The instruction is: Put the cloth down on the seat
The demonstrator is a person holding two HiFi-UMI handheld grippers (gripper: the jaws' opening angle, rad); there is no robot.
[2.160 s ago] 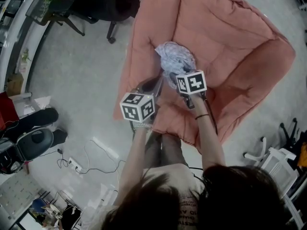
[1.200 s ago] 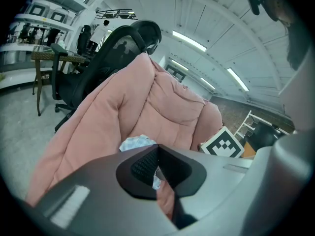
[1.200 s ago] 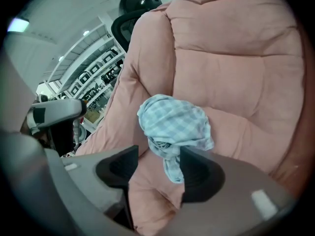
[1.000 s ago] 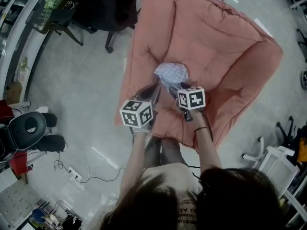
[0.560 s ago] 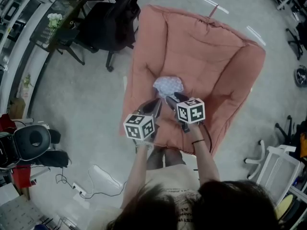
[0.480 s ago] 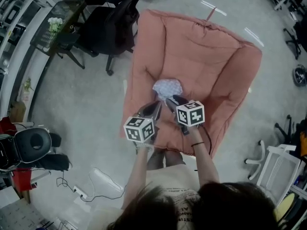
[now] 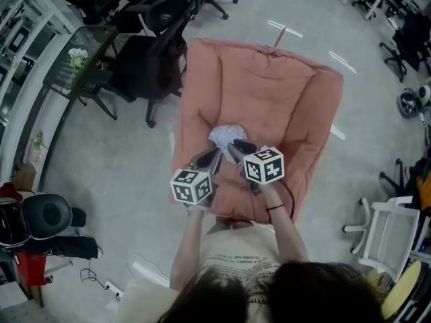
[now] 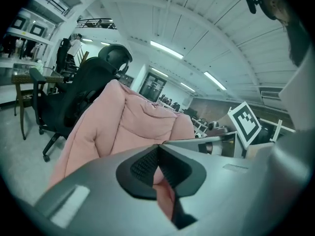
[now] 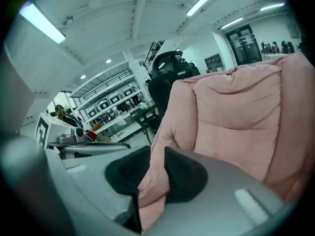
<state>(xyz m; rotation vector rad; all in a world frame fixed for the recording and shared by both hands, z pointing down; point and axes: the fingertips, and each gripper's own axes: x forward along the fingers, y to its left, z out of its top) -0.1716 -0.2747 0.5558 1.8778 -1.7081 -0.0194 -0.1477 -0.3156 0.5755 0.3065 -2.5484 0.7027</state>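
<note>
A pale, crumpled cloth (image 7: 225,135) lies loose on the seat of the pink padded armchair (image 7: 269,93), touched by neither gripper. In the head view both grippers hover over the seat's front, just short of the cloth. My left gripper (image 7: 212,156) has its jaws shut, tips touching, with nothing between them (image 8: 158,146). My right gripper (image 7: 237,147) is closing. A narrow gap is left between its pads (image 9: 157,154), and only the chair behind shows through it. Both gripper views face the chair's backrest (image 9: 241,112); the cloth is out of their sight.
Black office chairs (image 7: 151,59) and a small table with flowers (image 7: 77,62) stand left of the armchair. A white chair (image 7: 390,227) is at the right, a black stool (image 7: 40,214) at the far left. Grey floor surrounds the armchair.
Both grippers have drawn back from the cloth toward the seat's front edge. The cloth stays on the seat. The head view has pulled back, showing more of the room.
</note>
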